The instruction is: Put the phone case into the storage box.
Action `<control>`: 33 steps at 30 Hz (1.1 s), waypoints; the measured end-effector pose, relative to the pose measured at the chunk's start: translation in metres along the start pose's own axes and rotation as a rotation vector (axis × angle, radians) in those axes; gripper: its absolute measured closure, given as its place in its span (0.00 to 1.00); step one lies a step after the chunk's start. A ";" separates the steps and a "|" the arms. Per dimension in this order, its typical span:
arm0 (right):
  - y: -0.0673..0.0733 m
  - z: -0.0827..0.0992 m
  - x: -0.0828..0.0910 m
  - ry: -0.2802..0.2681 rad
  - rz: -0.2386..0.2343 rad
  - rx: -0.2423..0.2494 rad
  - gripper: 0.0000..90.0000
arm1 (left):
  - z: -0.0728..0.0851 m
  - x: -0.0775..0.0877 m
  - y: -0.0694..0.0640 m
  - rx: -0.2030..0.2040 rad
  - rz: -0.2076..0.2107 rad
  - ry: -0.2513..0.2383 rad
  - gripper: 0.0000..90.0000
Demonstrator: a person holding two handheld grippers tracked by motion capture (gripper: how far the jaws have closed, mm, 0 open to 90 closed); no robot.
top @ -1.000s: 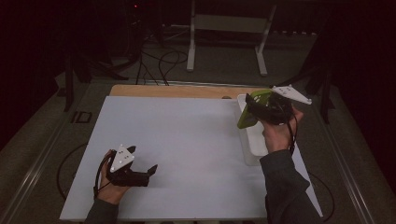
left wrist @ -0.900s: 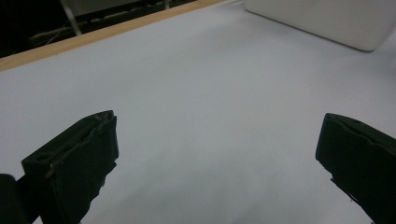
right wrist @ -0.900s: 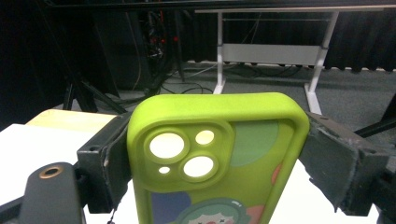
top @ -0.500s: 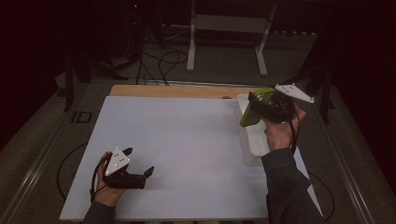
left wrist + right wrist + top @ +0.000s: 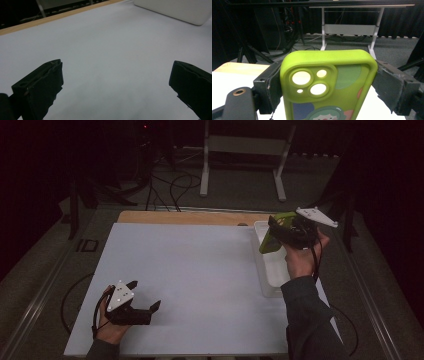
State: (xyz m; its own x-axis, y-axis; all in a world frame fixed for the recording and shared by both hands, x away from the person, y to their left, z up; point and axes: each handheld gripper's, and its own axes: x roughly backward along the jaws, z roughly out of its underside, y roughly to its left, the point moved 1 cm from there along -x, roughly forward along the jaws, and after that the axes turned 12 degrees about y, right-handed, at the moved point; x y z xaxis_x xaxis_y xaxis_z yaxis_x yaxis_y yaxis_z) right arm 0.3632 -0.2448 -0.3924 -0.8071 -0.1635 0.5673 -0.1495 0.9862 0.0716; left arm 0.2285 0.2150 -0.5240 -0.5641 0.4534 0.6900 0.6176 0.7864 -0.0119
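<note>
No words, brand names, numbers or signs can be read anywhere in these pictures. The lime-green phone case (image 5: 328, 86) bears printed decoration only: coloured round patches and part of a cartoon figure just below its camera cut-outs, with no lettering that can be made out. The white sheet over the bench (image 5: 200, 285) is blank, and the white tray (image 5: 272, 270) beside the phone case carries no label. The grey plates on top of the two tongs have small dots but no writing that can be told.
</note>
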 end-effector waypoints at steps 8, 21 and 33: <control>-0.001 -0.004 -0.001 -0.003 0.011 0.003 0.18 | 0.003 0.001 0.001 0.001 -0.003 -0.004 0.00; -0.004 -0.008 -0.008 0.003 0.036 -0.007 0.18 | 0.004 0.002 0.002 0.003 -0.005 -0.009 0.00; -0.003 -0.013 -0.016 0.003 0.063 0.001 0.18 | 0.006 0.004 0.001 0.007 -0.008 -0.015 0.00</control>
State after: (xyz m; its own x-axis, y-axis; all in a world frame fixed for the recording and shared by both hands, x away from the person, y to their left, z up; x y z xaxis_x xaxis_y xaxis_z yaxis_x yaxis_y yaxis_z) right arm 0.3841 -0.2447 -0.3915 -0.8132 -0.1007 0.5732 -0.0989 0.9945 0.0344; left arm 0.2236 0.2205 -0.5261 -0.5774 0.4535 0.6790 0.6090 0.7931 -0.0117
